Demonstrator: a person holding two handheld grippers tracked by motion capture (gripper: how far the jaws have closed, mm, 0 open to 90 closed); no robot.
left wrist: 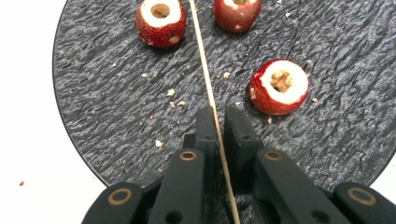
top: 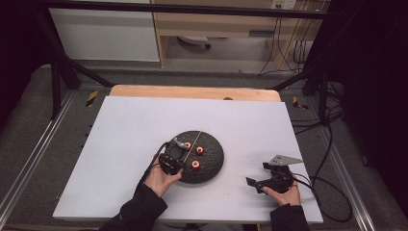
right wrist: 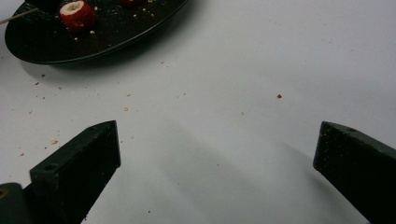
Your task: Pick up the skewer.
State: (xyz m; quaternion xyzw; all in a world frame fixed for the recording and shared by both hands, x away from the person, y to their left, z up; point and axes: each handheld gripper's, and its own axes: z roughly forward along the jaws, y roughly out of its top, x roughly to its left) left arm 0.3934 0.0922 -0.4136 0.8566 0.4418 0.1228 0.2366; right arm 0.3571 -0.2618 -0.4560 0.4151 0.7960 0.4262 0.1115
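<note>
Your left gripper point(left wrist: 218, 122) is clamped on the wooden skewer point(left wrist: 205, 84) over the black plate point(left wrist: 107, 112); three cored red fruits point(left wrist: 279, 87) lie on that plate. Your right gripper point(right wrist: 217, 154), jaws wide apart, rests beside the plate.

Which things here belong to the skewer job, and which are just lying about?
In the job:
- wooden skewer, pinched in the left gripper
- three cored red fruits
- black plate they sit on

Lying about:
- crumbs on the white table
- right gripper, open, resting off to the side
</note>
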